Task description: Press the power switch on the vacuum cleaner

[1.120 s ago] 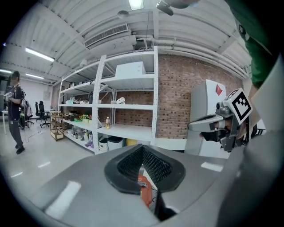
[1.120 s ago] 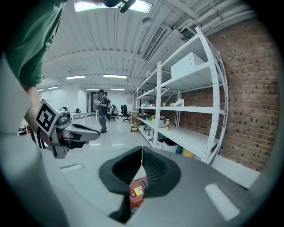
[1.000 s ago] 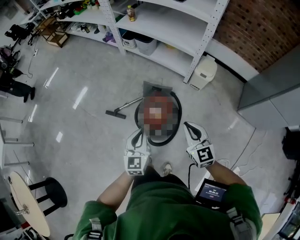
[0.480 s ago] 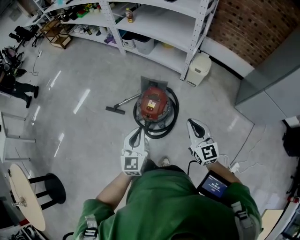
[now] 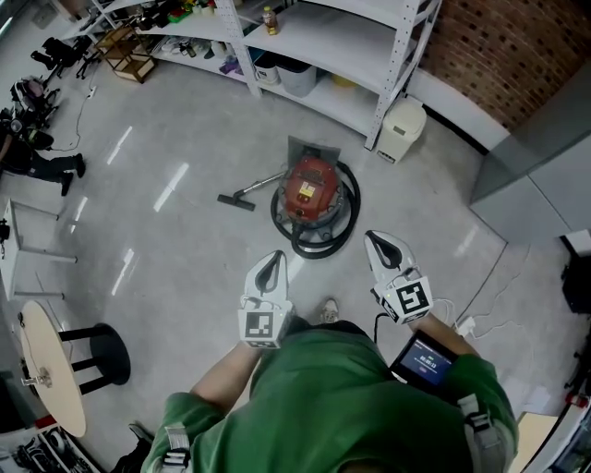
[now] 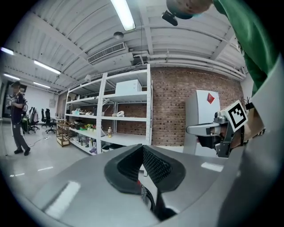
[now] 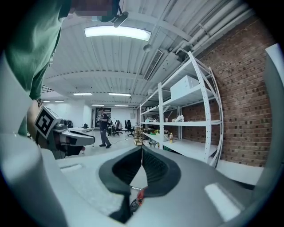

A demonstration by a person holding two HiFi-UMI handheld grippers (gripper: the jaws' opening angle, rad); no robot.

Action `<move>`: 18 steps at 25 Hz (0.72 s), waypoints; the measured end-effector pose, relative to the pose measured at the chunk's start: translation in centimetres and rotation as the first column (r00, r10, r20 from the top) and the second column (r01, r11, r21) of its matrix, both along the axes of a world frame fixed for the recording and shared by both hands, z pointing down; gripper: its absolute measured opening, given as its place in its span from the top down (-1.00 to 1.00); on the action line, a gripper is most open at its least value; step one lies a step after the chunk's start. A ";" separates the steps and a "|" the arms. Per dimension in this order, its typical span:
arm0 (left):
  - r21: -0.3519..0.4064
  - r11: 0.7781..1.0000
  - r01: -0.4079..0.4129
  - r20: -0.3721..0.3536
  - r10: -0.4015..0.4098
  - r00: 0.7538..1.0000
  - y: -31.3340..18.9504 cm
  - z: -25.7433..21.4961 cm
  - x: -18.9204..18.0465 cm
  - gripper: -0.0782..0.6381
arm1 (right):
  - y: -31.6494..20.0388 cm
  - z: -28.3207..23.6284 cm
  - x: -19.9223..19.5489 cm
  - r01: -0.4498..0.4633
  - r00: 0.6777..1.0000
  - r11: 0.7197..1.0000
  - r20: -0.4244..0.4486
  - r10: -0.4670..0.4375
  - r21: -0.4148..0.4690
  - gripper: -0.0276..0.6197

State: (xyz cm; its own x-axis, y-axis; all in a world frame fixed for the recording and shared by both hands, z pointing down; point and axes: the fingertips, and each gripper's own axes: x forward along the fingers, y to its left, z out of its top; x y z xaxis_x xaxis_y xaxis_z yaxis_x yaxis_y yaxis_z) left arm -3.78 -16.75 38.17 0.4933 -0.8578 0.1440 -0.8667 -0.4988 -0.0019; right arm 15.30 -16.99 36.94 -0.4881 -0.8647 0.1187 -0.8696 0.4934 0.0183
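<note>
Currently the vacuum (image 5: pixel 311 187), a red canister, stands on the grey floor (image 5: pixel 175 249) in front of the white shelving (image 5: pixel 319 51). Its black hose (image 5: pixel 319 244) lies coiled around the body. The floor nozzle (image 5: pixel 235 200) lies to its left on a pale tube. A pale label sits on the red top, and its print is too small to read.

The left gripper (image 5: pixel 276 260) is held in the air short of the vacuum and well apart from it. Its jaws are closed tip to tip with nothing between them. The right gripper (image 5: pixel 376 244) is level with it, also clear of the vacuum, with jaws likewise closed and empty. Each carries a cube with black-and-white square markers.

A small screen (image 5: pixel 424 360) on the right forearm shows bright figures that cannot be read. A white bin (image 5: pixel 404 129) stands beside the shelving upright. A bottle (image 5: pixel 269 20) stands on a shelf, its label illegible.
</note>
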 end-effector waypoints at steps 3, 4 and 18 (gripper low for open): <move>0.000 1.000 -0.029 -0.008 0.029 1.000 0.7 -0.2 -0.1 0.76 | 1.0 -0.5 -0.6 -0.012 1.000 1.000 0.000 0.012 0.008 0.90; 0.003 0.999 -0.042 -0.012 0.042 0.999 0.9 -0.4 -0.2 0.76 | 1.4 -0.7 -0.8 -0.019 1.000 1.000 -0.003 0.019 0.011 0.90; 0.018 0.983 -0.182 -0.036 0.182 0.983 3.4 -1.2 -2.1 0.77 | 6.7 -2.5 -3.8 -0.134 0.991 0.991 -0.019 0.134 0.023 0.91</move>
